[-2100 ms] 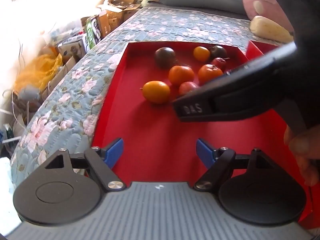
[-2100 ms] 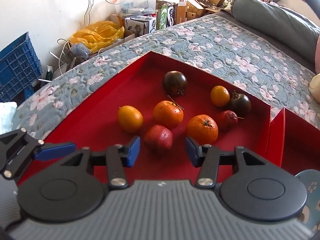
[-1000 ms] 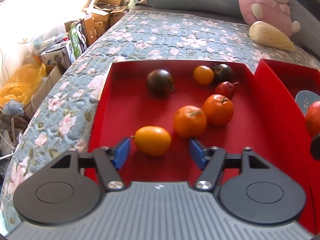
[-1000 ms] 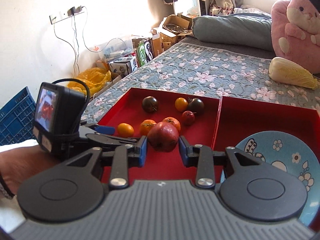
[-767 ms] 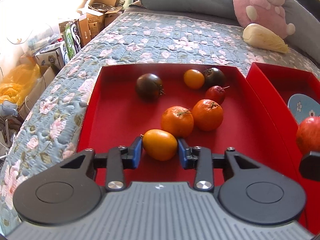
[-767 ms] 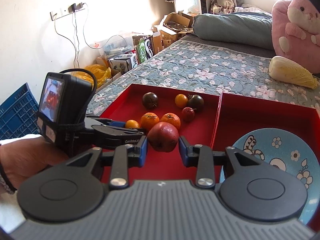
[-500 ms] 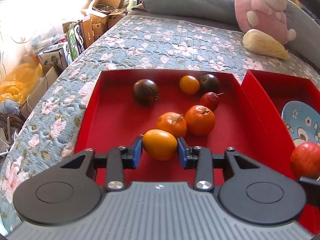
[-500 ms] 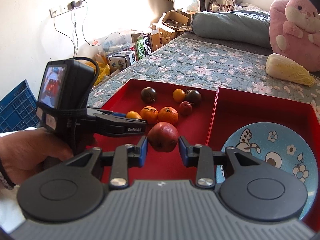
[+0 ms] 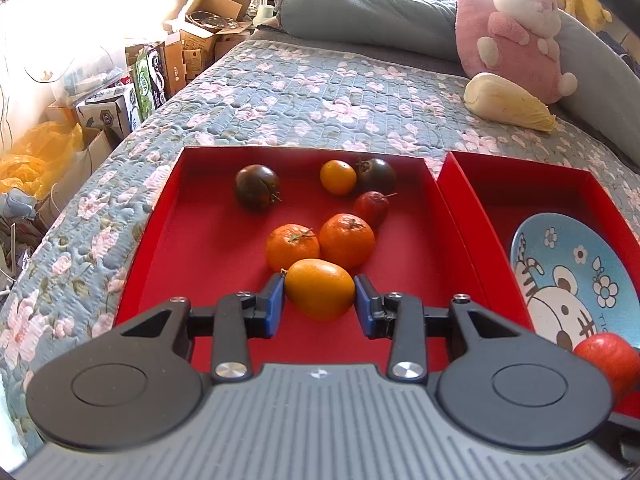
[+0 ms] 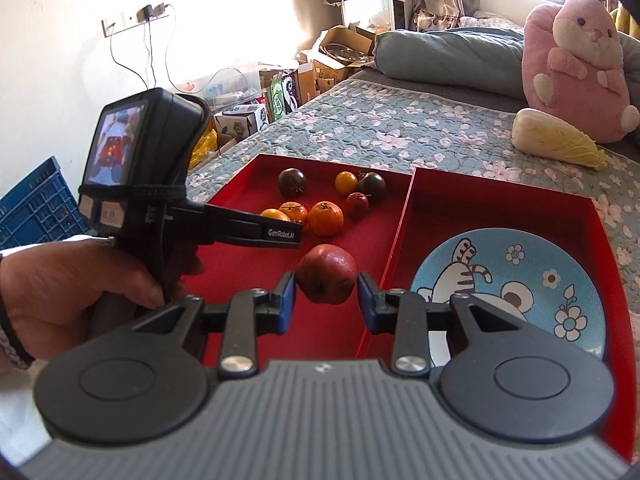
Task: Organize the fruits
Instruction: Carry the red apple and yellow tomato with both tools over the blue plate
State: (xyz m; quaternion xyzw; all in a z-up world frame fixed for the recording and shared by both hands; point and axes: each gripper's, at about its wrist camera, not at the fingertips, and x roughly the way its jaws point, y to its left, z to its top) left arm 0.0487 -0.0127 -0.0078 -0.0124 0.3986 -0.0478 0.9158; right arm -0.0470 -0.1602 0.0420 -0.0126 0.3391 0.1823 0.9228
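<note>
My left gripper point(image 9: 320, 300) is shut on a yellow-orange fruit point(image 9: 319, 288), lifted above the left red tray point(image 9: 160, 216). Two oranges point(image 9: 346, 238), two dark tomatoes point(image 9: 256, 186), a small yellow fruit point(image 9: 338, 177) and a small red fruit point(image 9: 371, 208) lie in that tray. My right gripper point(image 10: 326, 298) is shut on a red apple point(image 10: 326, 274), near the wall between the trays. A blue cartoon plate point(image 10: 520, 280) lies in the right red tray point(image 10: 600, 220). In the right wrist view a hand point(image 10: 60, 288) holds the left gripper point(image 10: 276, 224).
Both trays rest on a flowered quilt point(image 9: 320, 92). A pale cabbage point(image 9: 508, 102), a pink plush toy point(image 9: 516, 28) and a grey pillow point(image 9: 360, 12) lie further back. Cardboard boxes point(image 9: 160, 68) and a blue crate point(image 10: 36, 204) stand beside the bed on the left.
My left gripper closed on the yellow-orange fruit and lifted it back from the oranges. My right gripper carried the apple rightward, toward the plate's tray.
</note>
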